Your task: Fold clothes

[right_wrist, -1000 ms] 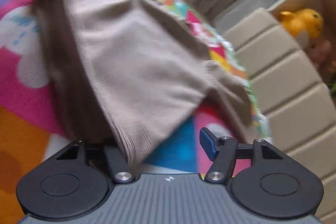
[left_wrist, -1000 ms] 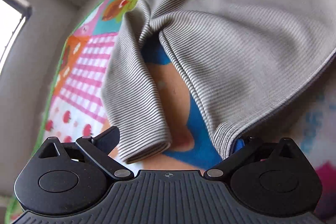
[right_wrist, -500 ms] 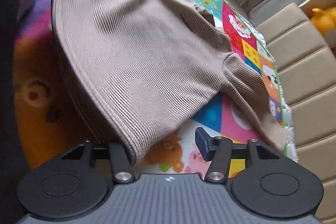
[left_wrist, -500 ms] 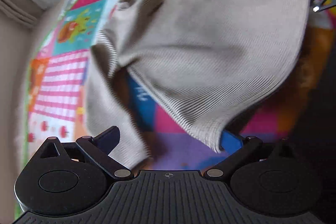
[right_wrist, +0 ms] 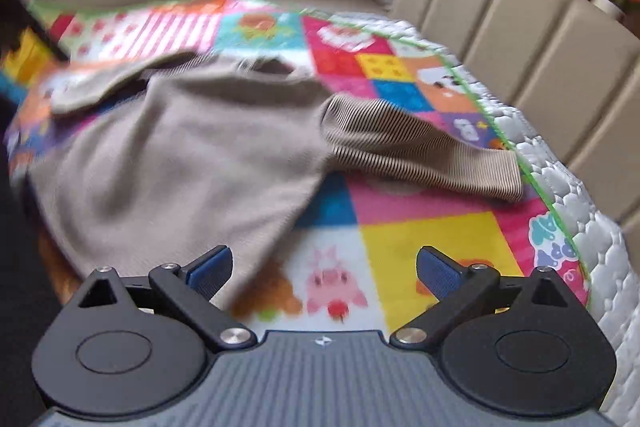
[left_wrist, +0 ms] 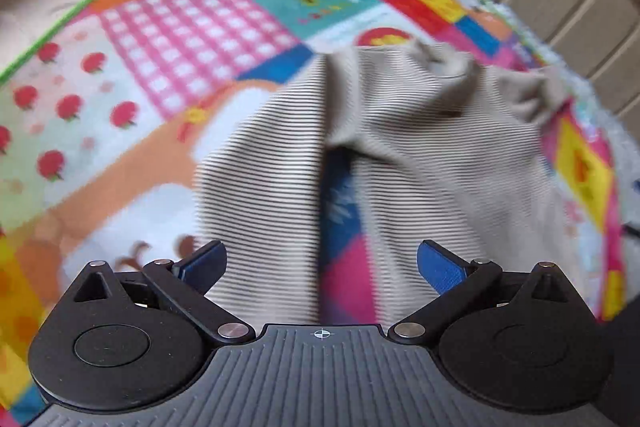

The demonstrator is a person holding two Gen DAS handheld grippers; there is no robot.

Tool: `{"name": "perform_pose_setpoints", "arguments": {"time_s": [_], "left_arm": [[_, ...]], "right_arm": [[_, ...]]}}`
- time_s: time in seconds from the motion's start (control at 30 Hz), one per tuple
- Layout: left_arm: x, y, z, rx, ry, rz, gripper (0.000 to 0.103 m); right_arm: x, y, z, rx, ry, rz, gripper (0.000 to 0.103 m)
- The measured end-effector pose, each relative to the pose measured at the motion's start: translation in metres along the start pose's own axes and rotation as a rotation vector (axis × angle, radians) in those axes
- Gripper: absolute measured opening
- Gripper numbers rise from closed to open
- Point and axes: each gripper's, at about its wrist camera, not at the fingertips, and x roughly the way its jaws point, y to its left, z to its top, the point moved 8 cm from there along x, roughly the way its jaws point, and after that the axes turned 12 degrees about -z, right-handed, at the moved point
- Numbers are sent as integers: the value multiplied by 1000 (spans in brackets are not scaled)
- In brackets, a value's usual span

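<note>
From the left wrist, much was blurry. The striped brown sweater (left_wrist: 420,155) lay on the colorful play mat (left_wrist: 168,39), and its bottom edge was hidden behind the left claw (left_wrist: 320,263). One sleeve ran toward 7 o'clock, with a strip of mat showing between sleeve and body. The claw was spread wide and held nothing.

From the right wrist, the sweater (right_wrist: 192,147) was blurry too, lying on the mat (right_wrist: 424,243) at 10 o'clock. A sharper striped sleeve (right_wrist: 420,151) reached toward 3 o'clock, near the mat's edge. The right claw (right_wrist: 324,267) was wide apart, holding nothing.
</note>
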Motion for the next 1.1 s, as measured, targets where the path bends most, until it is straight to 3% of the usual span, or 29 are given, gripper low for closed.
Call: {"name": "perform_pose_setpoints", "arguments": {"time_s": [0.1,0.23,0.3,0.37,0.43,0.5,0.53,0.57,0.63,0.73,0.9,1.0,1.03,1.07,1.1], "left_arm": [[10,2,-10,212,89,82,103],[25,-18,-29,398,195,51,103],[41,-21,-36,463,240,113,103],[58,-16,-40,521,261,211,103],[70,-11,-40,561,245,271,103],[71,-9,-36,571,182,285,101],[68,-9,-34,563,155,283,82],[65,-7,-31,541,134,276,49],[52,7,-22,483,81,303,28],[26,46,-5,365,-17,394,28],[-21,153,14,3,-134,607,29],[-50,189,8,-278,-250,562,36],[-59,196,5,-365,-296,528,47],[-66,191,4,-430,-359,446,59],[-71,180,2,-478,-420,340,63]], "right_arm": [[9,14,29,85,-67,13,99],[32,32,65,339,-131,47,99],[49,38,75,510,-130,68,100],[60,42,72,544,-105,58,100],[70,45,66,557,-76,43,100],[81,49,60,571,-47,27,100],[86,50,57,578,-33,20,100],[91,47,53,591,-18,1,100],[100,37,42,622,10,-45,100],[108,29,34,675,34,-53,100],[118,19,23,761,71,-47,100],[121,17,19,773,83,-55,100],[122,17,18,773,85,-58,100],[122,17,18,772,87,-61,101],[123,17,17,771,88,-64,101]]}}
